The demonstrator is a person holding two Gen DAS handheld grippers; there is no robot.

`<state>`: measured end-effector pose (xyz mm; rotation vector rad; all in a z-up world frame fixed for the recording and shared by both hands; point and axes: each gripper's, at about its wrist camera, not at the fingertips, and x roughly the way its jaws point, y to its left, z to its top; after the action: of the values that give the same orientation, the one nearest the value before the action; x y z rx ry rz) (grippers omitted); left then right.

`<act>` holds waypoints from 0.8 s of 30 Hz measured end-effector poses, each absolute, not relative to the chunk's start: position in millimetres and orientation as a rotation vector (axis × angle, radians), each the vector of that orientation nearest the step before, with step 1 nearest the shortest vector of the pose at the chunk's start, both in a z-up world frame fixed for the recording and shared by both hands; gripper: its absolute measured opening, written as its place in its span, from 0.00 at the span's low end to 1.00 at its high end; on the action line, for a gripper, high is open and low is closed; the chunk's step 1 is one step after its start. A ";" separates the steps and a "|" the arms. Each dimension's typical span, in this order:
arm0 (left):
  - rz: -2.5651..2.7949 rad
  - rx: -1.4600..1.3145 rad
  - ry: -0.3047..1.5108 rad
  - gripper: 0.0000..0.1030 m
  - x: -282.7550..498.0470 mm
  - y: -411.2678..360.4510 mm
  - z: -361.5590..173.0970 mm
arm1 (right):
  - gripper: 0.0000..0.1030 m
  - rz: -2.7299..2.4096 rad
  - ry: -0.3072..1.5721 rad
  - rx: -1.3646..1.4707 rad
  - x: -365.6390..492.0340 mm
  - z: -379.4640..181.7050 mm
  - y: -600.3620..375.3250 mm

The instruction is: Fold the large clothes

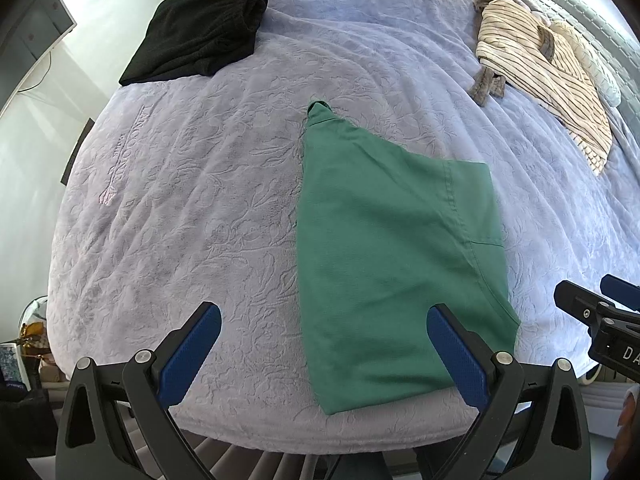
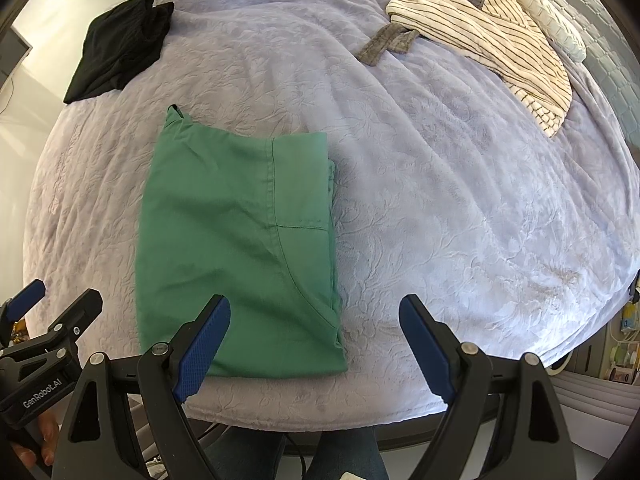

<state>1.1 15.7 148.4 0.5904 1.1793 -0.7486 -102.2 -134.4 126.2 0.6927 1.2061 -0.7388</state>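
A folded green garment [image 1: 380, 248] [image 2: 236, 240] lies flat near the front edge of the bed, with a narrow strip sticking out at its far left corner. My left gripper [image 1: 324, 316] hovers open above the garment's near left edge, nothing between its blue pads. My right gripper [image 2: 314, 306] hovers open over the garment's near right corner, also holding nothing. The right gripper's body [image 1: 600, 320] shows at the right edge of the left wrist view, and the left gripper's body [image 2: 44, 336] at the left edge of the right wrist view.
A lavender embossed blanket [image 1: 200, 184] [image 2: 460, 208] covers the bed. A folded black garment [image 1: 200, 32] [image 2: 120, 48] lies at the far left. A cream striped robe [image 1: 548, 80] [image 2: 488, 32] with grey trim sprawls at the far right. The bed edge runs just below the grippers.
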 end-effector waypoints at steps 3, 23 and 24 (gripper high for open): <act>-0.747 0.590 1.180 1.00 0.8 15.7 148.0 | 0.86 -0.736 1.208 0.692 -102.0 126.1 -134.2; -0.744 0.589 1.184 1.00 2.3 17.6 151.5 | 0.86 -0.721 1.219 0.689 -100.9 125.5 -136.7; -0.743 0.589 1.185 1.00 3.0 17.7 152.3 | 0.86 -0.721 1.218 0.689 -100.8 125.6 -136.6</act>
<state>3.0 17.7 152.3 0.5889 1.1849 -0.7431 -100.8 -136.6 125.6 0.6894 1.2184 -0.7213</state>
